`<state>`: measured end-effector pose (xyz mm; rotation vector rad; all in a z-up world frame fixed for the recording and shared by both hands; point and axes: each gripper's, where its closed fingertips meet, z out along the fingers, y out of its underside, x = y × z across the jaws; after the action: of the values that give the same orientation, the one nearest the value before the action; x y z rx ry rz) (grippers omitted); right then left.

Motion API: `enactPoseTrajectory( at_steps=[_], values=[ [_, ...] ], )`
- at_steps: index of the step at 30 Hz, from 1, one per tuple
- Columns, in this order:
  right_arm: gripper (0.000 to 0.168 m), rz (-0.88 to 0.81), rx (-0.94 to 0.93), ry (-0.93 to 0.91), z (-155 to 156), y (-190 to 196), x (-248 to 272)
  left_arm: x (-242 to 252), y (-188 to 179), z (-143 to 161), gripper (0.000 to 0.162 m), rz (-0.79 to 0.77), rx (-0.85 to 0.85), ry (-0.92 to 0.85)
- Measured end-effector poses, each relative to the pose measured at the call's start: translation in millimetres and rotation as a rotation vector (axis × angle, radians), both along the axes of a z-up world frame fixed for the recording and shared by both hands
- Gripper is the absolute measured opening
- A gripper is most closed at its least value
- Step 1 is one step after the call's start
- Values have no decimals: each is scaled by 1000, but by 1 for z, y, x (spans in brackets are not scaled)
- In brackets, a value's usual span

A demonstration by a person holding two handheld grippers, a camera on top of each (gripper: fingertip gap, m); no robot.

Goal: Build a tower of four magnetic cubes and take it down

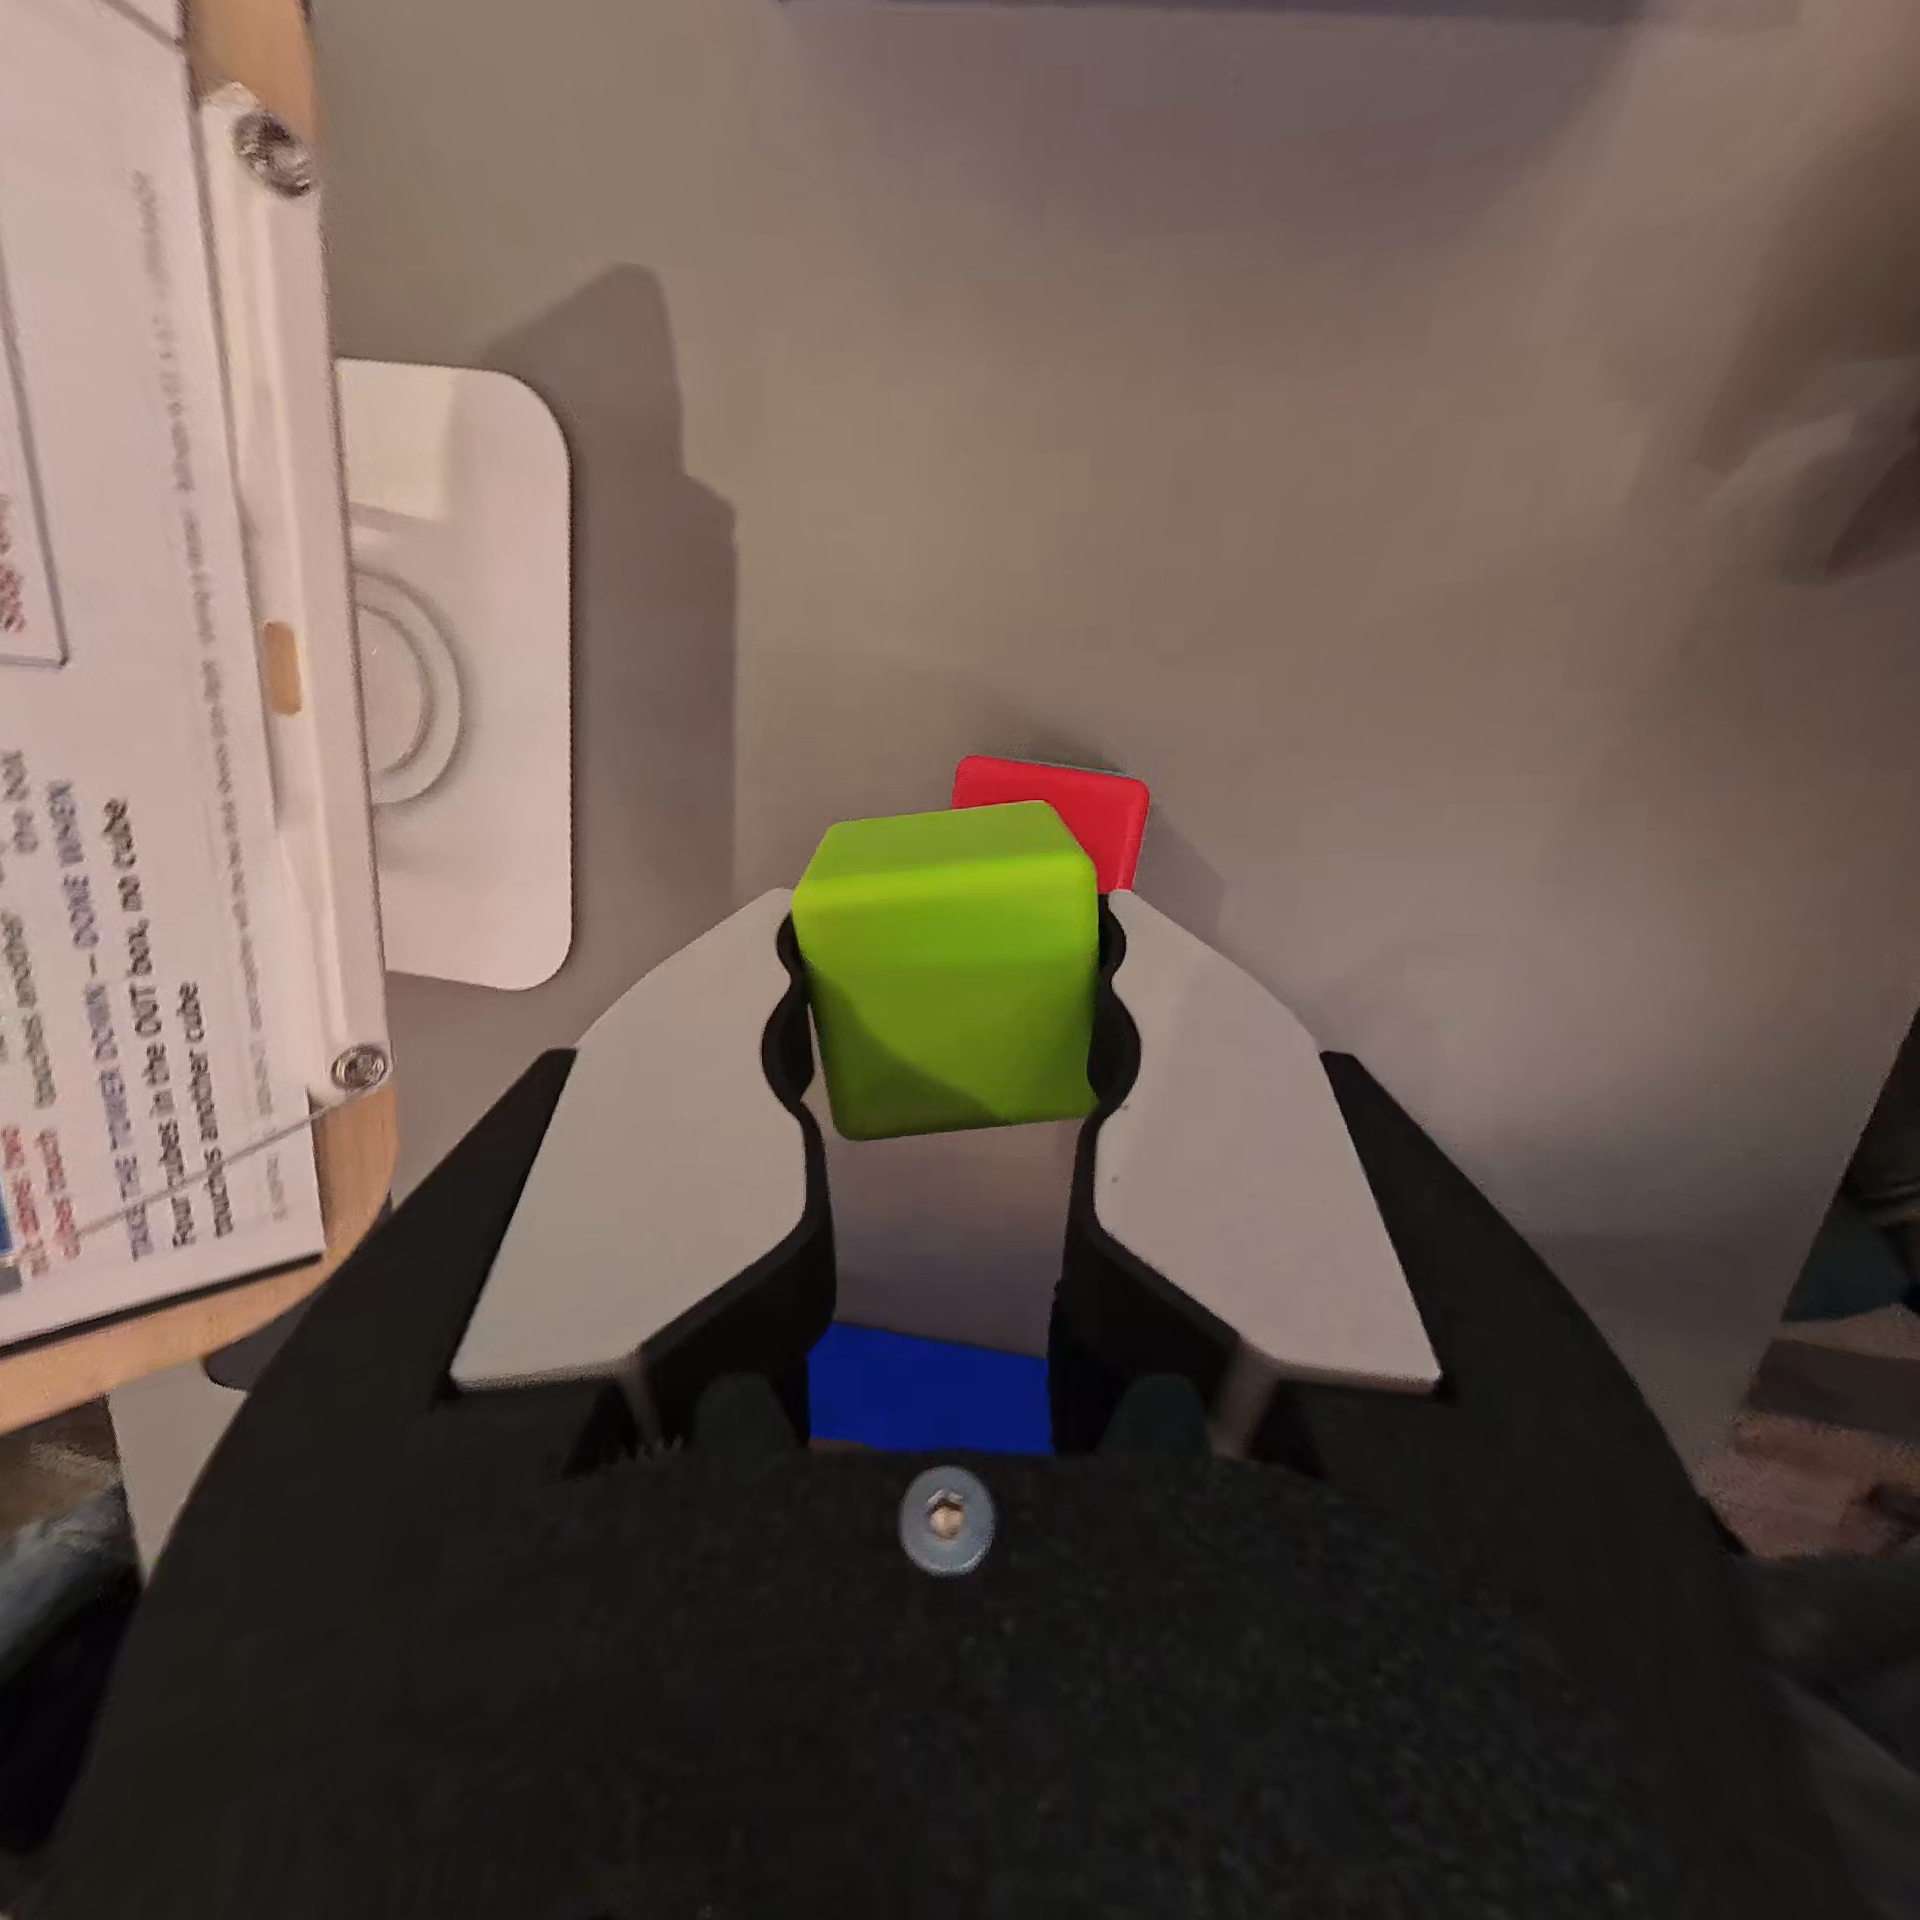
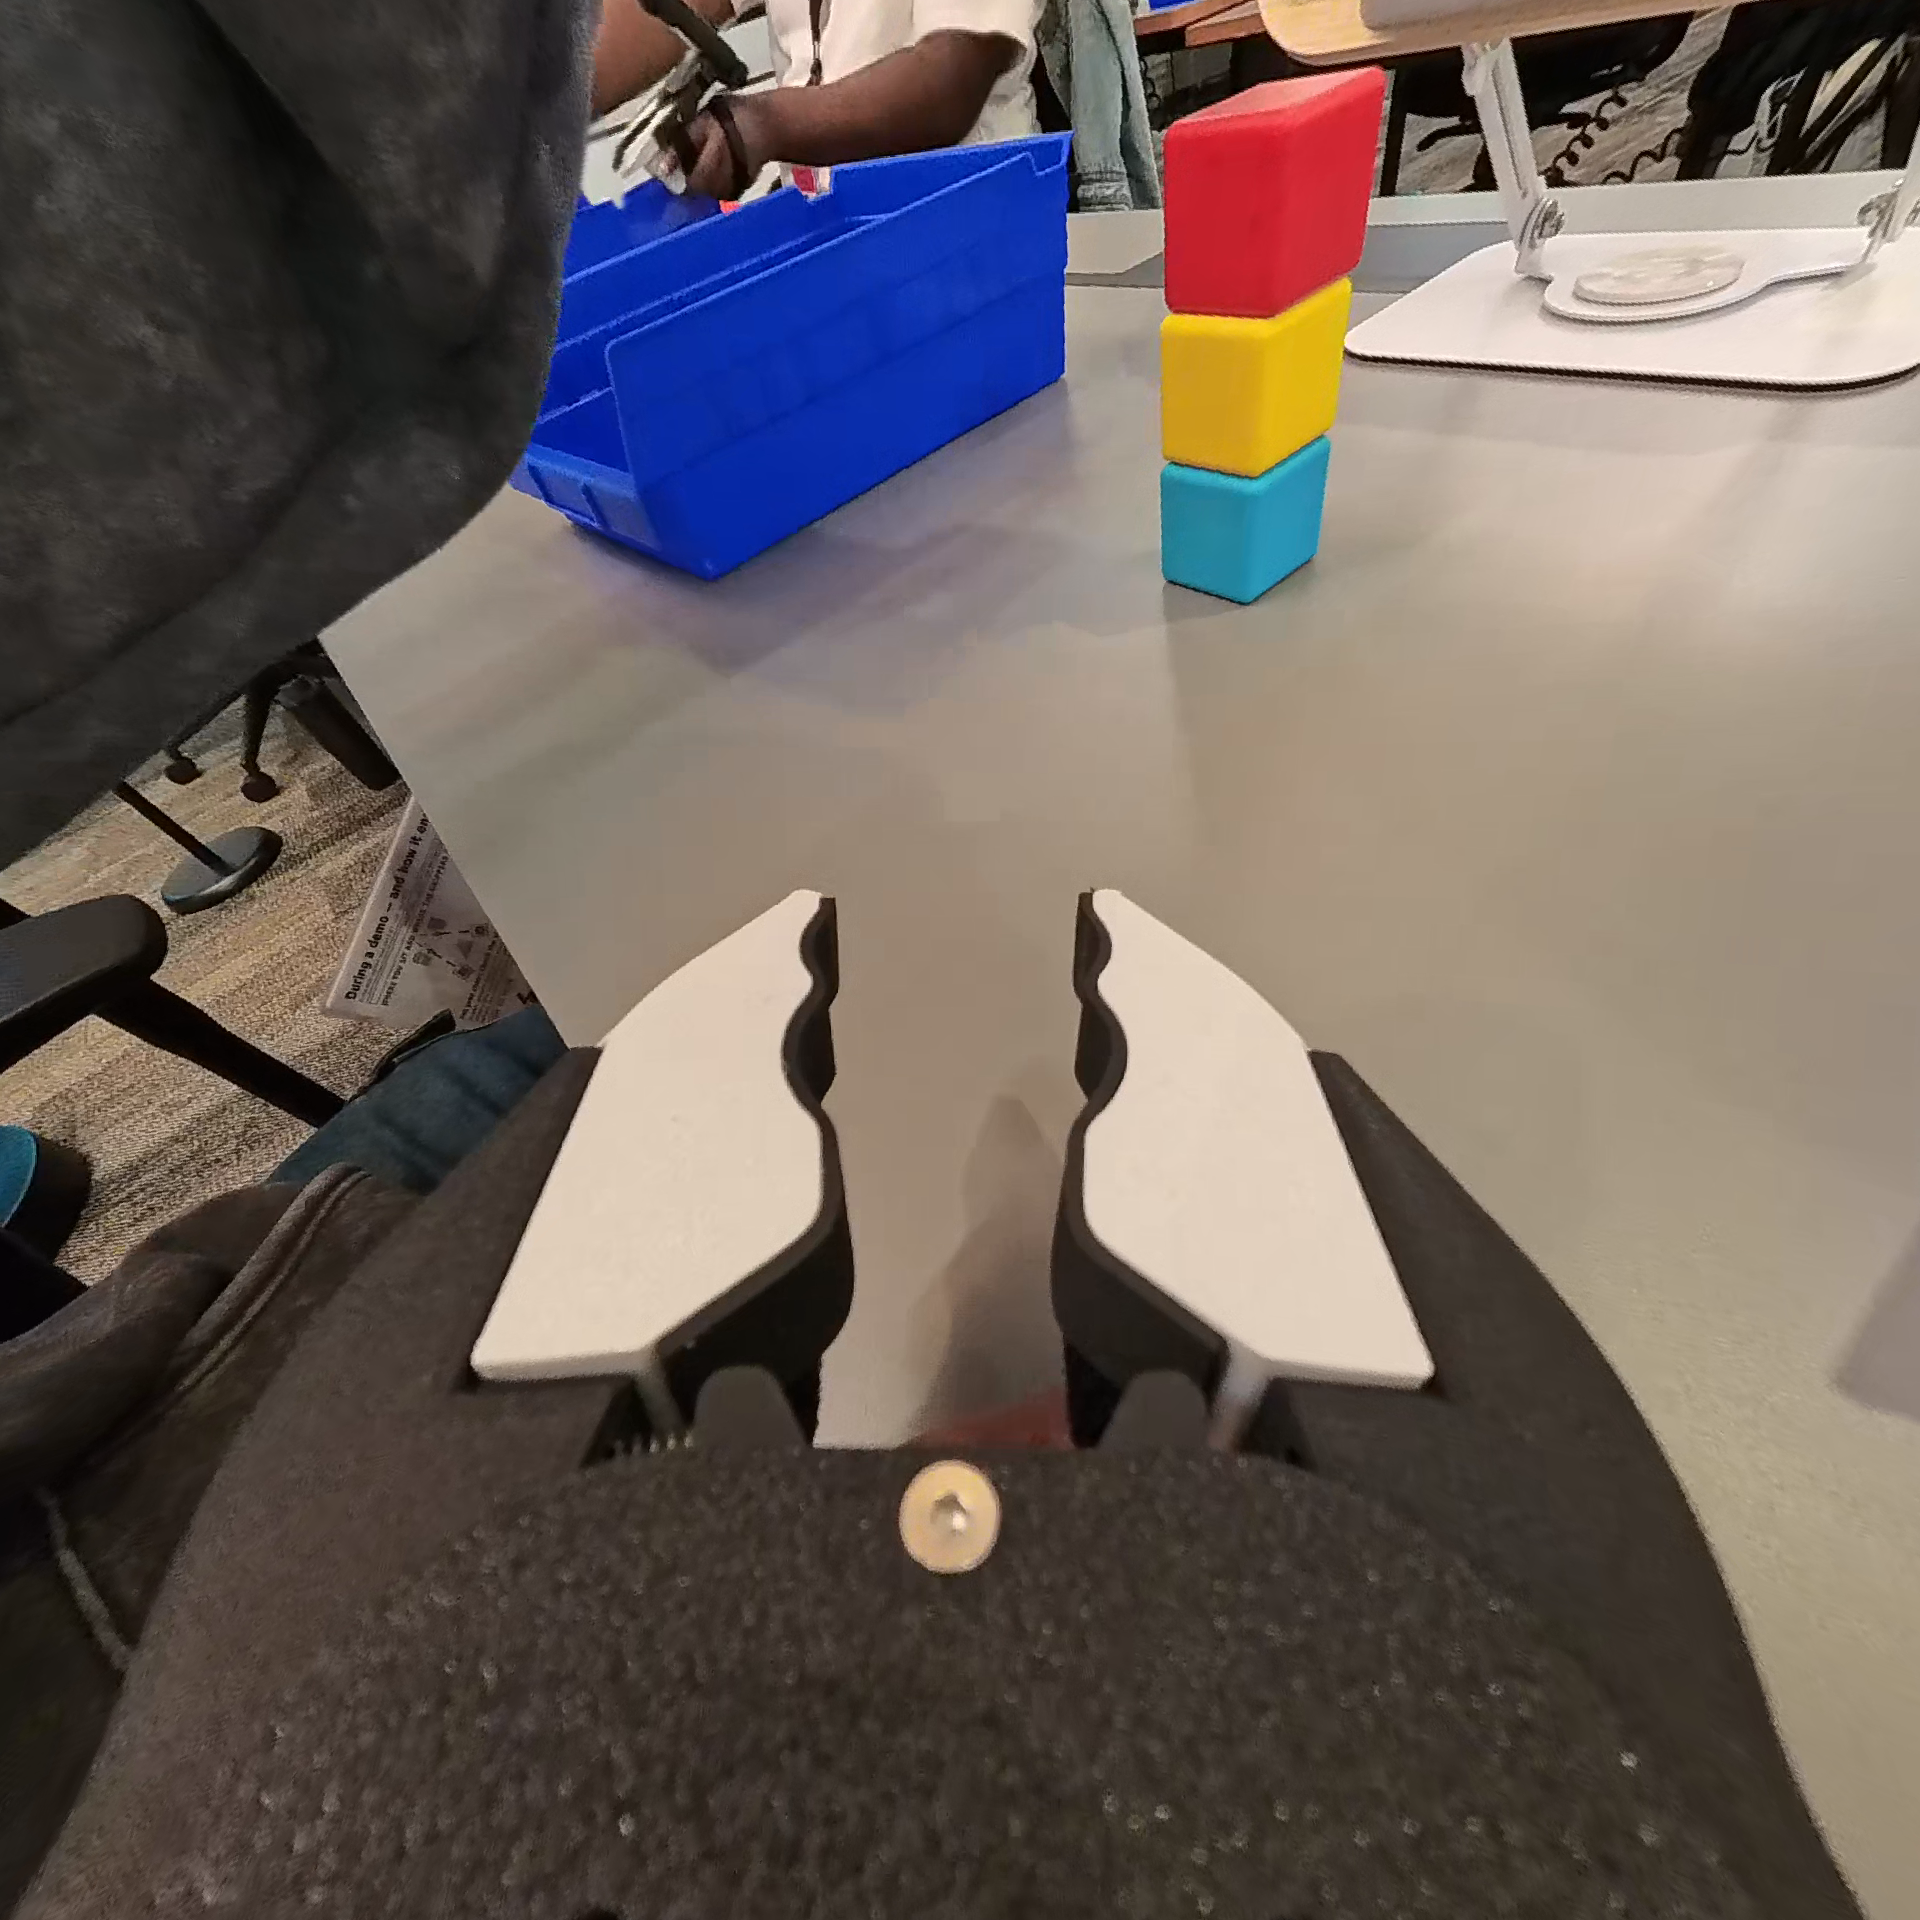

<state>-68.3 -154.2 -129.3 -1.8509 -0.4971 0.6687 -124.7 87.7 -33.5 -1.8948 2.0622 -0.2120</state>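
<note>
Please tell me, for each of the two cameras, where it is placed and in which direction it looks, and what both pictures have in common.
Left wrist view: on the left gripper, looking steeply down; its fingers clamp the green cube above the red cube.
Right wrist view: on the right gripper, low, looking across the grey table at the tower; open, empty fingers and a dark sleeve show.
Shared: the red cube, the table, the white stand.
</note>
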Motion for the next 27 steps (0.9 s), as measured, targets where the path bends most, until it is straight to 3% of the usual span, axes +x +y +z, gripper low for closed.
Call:
enactPoseTrajectory(
  at_steps=[8, 20, 27],
  values=[
    [43, 3, -4, 4, 0, 0, 0, 1, -12, -25, 50, -94, -35, 104],
    [43, 3, -5, 6, 0, 0, 0, 7, -11, -28, 51, -140, -161, 111],
    [43, 5, -11, 14, 0, 0, 0, 2, -14, -10, 69, -115, -142, 70]
  ],
)
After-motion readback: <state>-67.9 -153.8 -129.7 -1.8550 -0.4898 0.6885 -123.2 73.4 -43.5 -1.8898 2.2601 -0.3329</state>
